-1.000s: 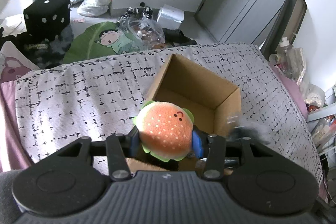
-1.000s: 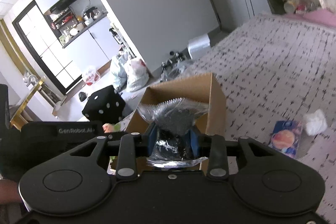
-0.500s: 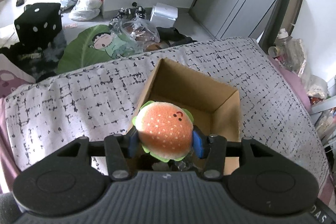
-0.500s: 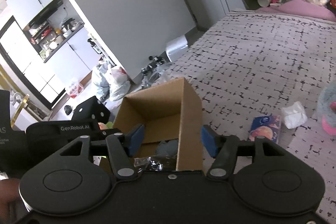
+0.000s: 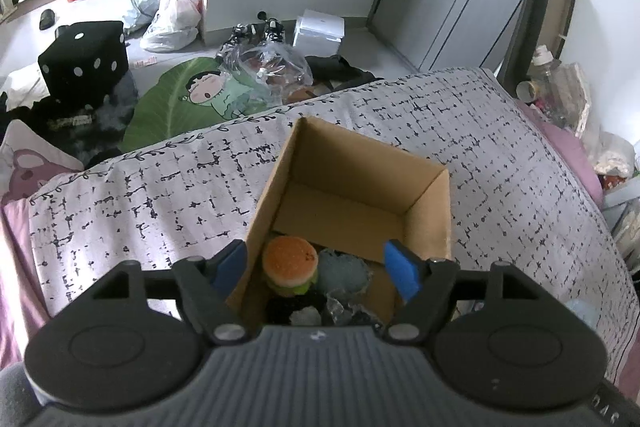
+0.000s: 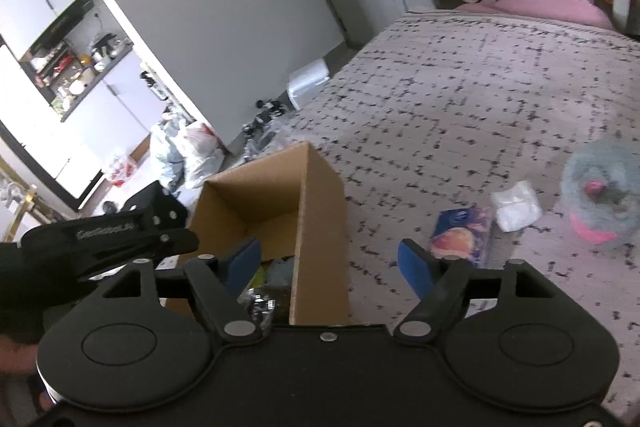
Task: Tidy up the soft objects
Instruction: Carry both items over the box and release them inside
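Note:
An open cardboard box (image 5: 428,211) stands on the patterned bed cover; it also shows in the right wrist view (image 6: 316,223). Inside lie a burger plush (image 5: 290,265), a grey-blue fluffy toy (image 5: 344,271) and a dark item in clear plastic (image 5: 344,311). My left gripper (image 5: 314,267) is open and empty above the box's near end. My right gripper (image 6: 330,265) is open and empty over the box's right wall. A grey fluffy plush with pink parts (image 6: 600,201) lies on the bed at the right.
A blue tissue pack (image 6: 460,235) and a crumpled white tissue (image 6: 516,205) lie on the bed beside the box. The left gripper's body (image 6: 108,239) shows at the left. The floor beyond holds a black dice cushion (image 5: 84,57), bags and a green mat (image 5: 180,103).
My left gripper opened and the burger plush dropped into the box. My right gripper let go of the plastic-wrapped dark item into the box earlier and has swung right.

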{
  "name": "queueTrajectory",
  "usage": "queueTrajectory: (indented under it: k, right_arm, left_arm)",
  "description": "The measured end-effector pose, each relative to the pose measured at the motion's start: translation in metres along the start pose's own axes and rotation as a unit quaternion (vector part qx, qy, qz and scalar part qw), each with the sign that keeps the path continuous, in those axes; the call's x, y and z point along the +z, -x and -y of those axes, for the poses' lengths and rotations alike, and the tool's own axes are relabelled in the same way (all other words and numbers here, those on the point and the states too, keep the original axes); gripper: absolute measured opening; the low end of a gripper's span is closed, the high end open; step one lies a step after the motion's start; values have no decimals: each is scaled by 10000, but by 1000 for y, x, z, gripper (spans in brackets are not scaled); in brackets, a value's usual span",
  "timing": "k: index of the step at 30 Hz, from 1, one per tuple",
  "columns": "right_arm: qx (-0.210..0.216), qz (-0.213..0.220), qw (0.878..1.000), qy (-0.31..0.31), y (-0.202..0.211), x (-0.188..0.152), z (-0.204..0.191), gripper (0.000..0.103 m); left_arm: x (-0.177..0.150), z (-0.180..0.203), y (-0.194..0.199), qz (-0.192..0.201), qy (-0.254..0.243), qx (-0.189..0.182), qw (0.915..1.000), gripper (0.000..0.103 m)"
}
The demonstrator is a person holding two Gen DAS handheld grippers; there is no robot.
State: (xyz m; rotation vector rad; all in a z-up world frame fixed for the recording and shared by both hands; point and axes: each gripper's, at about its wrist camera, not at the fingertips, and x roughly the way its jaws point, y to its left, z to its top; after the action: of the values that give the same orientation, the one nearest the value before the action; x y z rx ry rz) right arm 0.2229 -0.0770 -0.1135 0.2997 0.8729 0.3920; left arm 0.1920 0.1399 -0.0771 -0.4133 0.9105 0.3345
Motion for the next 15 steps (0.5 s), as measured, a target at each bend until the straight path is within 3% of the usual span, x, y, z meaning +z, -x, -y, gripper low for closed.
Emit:
queueTrajectory:
  k: [10,15]
  right_arm:
    - [-306,198,9992,-185,28,11,24,86]
    - [-337,301,9985,-320,43,17,36,91]
  left_arm:
    - [-8,26,21,90,-223,42,9997,77]
    - [-11,41,31,215,-347,-36,9992,87]
